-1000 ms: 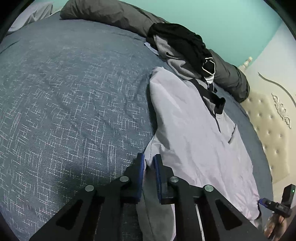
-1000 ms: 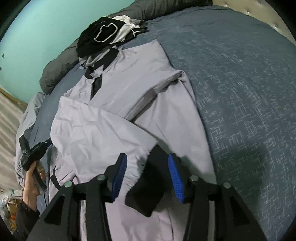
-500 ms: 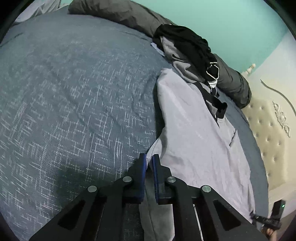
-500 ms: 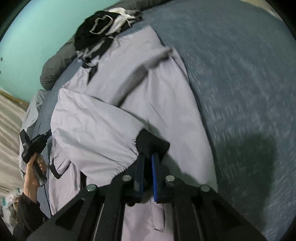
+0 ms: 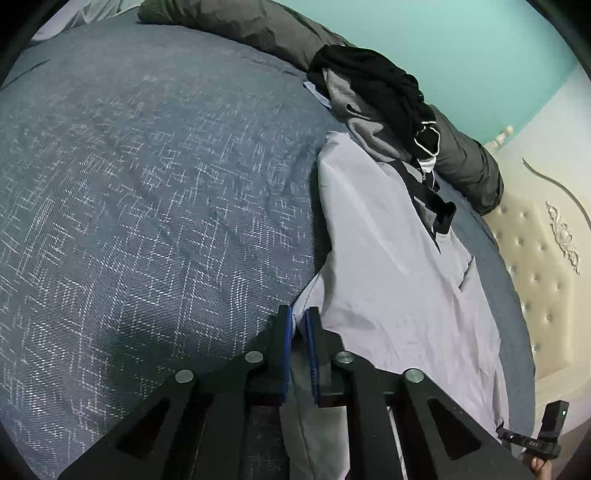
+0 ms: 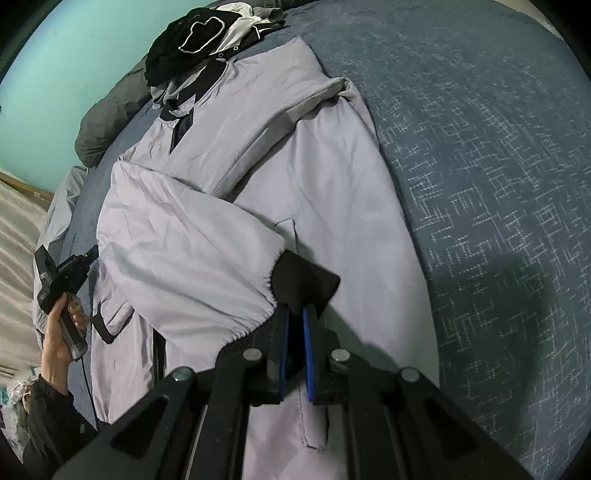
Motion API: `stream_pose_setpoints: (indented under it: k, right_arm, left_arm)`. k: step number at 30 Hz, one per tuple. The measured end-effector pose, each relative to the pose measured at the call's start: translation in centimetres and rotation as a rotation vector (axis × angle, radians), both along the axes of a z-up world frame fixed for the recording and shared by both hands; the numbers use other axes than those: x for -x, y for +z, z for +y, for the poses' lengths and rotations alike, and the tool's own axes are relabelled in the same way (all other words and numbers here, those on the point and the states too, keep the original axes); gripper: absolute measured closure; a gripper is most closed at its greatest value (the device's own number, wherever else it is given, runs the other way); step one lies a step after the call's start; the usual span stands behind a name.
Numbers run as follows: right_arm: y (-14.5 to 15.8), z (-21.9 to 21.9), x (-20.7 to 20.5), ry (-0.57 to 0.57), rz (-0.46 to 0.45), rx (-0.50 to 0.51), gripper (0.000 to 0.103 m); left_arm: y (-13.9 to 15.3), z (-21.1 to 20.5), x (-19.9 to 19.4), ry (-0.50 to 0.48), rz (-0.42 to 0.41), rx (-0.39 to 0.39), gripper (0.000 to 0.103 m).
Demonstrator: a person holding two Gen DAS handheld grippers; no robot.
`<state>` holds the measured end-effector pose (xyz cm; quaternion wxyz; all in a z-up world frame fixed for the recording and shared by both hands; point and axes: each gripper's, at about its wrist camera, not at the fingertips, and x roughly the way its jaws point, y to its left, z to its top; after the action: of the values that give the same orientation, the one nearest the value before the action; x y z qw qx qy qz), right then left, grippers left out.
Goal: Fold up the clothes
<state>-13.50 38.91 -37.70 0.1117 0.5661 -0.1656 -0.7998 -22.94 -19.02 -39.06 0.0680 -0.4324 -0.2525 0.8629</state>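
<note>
My right gripper (image 6: pixel 293 314), jaws just closing, clamps the black cuff (image 6: pixel 303 280) to fold the sleeve across the lilac jacket (image 6: pixel 332 184); my left gripper (image 5: pixel 298 314) pins its side edge on the bed (image 5: pixel 147 184).

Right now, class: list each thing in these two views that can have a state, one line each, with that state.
lilac jacket: spread flat on the bed, one sleeve folded across the front.
black cuff: pinched in the right gripper.
right gripper: jaws just closed, shut on the cuff.
left gripper: shut on the jacket's edge.
black garment: crumpled in a heap, unfolded.
grey pillow: lying at the bed's edge.
</note>
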Motion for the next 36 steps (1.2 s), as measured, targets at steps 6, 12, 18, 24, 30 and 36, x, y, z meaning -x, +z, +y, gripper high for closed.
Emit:
stream_pose_setpoints:
  k: [6, 12, 18, 24, 30, 36]
  right_arm:
    - [2.4, 0.8, -0.6, -0.010, 0.061, -0.025, 0.087]
    - [3.4, 0.0, 0.7, 0.009, 0.104, -0.015, 0.079]
    - [1.2, -1.9, 1.5, 0.060, 0.029, -0.093, 0.079]
    - [6.5, -4.8, 3.9, 0.061, 0.177, -0.118, 0.079]
    - [8.5, -13.5, 10.6, 0.243, 0.202, -0.035, 0.077]
    - [8.5, -25.1, 18.5, 0.428, 0.141, -0.011, 0.076]
  left_arm:
    - [1.3, -0.3, -0.8, 0.014, 0.015, 0.048, 0.091]
    - [1.9, -0.7, -1.2, 0.035, 0.027, 0.056, 0.090]
    - [2.2, -0.7, -1.7, 0.050, 0.027, 0.069, 0.090]
    - [2.3, -1.1, -2.1, 0.047, 0.036, 0.084, 0.089]
    - [1.6, -0.4, -1.4, 0.031, 0.026, 0.073, 0.087]
    - [1.5, 0.6, -0.8, 0.002, 0.028, 0.084, 0.081]
